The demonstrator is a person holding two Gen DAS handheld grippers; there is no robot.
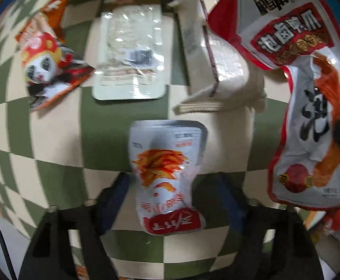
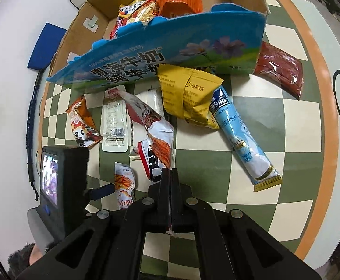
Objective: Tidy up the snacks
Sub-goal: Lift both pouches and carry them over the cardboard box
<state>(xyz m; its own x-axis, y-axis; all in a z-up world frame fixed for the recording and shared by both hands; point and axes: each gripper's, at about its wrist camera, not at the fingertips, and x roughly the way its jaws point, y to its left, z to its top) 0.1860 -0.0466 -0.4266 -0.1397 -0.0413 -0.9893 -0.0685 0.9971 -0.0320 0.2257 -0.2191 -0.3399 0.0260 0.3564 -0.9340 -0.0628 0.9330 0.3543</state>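
My right gripper (image 2: 170,175) is shut on the edge of a red-and-white snack pouch (image 2: 153,126) and holds it above the checkered table; the same pouch hangs at the right of the left wrist view (image 1: 310,126). My left gripper (image 1: 167,186) is open, its fingers on either side of a small white pouch with orange print (image 1: 165,170) lying on the table, also in the right wrist view (image 2: 123,184). An open cardboard box with a blue milk-print side (image 2: 170,53) holds several snack packs at the back.
On the table lie a panda-print pack (image 1: 46,65), a clear flat pack (image 1: 130,53), a white folded pack (image 1: 216,65), a yellow bag (image 2: 188,95), a light-blue tube pack (image 2: 242,135) and a dark red pack (image 2: 279,70). The table's orange rim (image 2: 319,116) curves at right.
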